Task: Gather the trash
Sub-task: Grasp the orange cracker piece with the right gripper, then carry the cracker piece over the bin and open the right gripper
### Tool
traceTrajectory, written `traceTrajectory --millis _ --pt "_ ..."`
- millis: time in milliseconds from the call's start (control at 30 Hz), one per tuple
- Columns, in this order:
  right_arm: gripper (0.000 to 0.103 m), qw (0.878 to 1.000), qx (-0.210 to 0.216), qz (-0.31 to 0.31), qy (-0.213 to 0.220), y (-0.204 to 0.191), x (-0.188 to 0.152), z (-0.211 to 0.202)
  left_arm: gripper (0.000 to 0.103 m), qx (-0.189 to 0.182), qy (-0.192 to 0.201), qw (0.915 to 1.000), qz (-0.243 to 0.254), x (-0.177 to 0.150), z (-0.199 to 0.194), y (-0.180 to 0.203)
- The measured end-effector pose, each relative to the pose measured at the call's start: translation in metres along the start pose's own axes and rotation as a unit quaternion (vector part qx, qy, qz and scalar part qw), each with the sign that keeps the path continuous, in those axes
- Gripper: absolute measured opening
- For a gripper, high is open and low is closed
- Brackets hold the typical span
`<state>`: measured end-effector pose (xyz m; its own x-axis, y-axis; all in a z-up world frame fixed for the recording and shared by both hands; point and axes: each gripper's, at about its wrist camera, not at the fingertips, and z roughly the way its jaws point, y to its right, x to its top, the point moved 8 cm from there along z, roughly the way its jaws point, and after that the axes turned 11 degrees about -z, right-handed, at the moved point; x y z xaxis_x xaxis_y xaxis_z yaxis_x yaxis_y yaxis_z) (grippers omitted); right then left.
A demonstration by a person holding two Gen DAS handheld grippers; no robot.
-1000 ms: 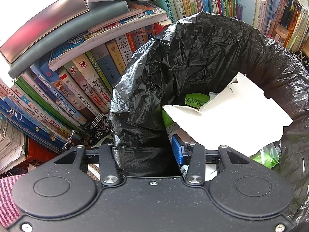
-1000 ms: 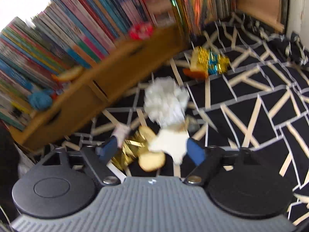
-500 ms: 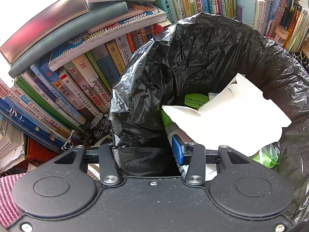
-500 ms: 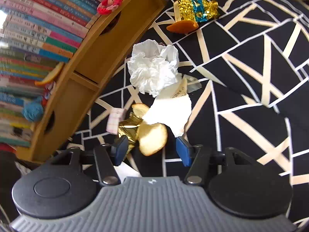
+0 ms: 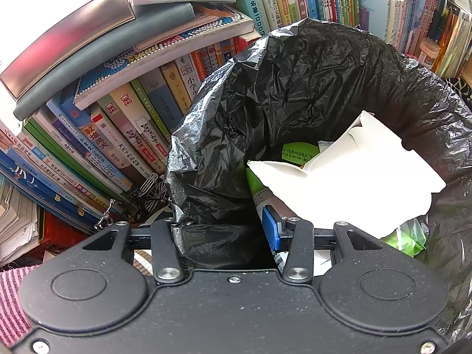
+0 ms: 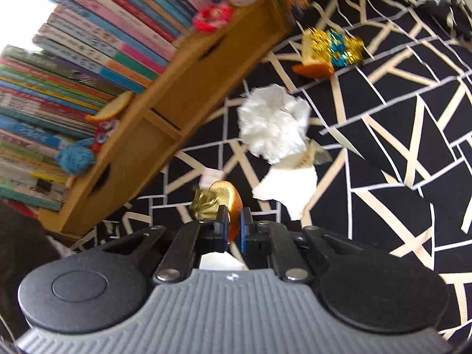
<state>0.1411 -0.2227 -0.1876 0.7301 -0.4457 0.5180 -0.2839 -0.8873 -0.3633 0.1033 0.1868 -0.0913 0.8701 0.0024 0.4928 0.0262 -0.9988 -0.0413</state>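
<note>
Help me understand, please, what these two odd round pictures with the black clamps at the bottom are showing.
Each picture comes from a wide-angle camera on a handheld two-finger clamp; a person carries one in each hand, and no robot is involved. The left gripper grips the rim of a black trash bag, holding it open; a white carton and green wrappers already lie inside. The right gripper looks down at a black patterned cloth by a bookshelf. Its jaws are closing on an orange peel beside a gold foil wrapper. Crumpled white tissue, torn paper and another gold and blue wrapper still lie there.
</note>
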Motion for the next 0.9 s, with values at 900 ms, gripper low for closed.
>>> traceTrajectory --millis 900 --pt "0.011 0.923 0.271 -0.199 0.186 -0.169 0.03 -0.192 0.042 -0.004 -0.001 1.0 -0.001 -0.001 0.0 0.002"
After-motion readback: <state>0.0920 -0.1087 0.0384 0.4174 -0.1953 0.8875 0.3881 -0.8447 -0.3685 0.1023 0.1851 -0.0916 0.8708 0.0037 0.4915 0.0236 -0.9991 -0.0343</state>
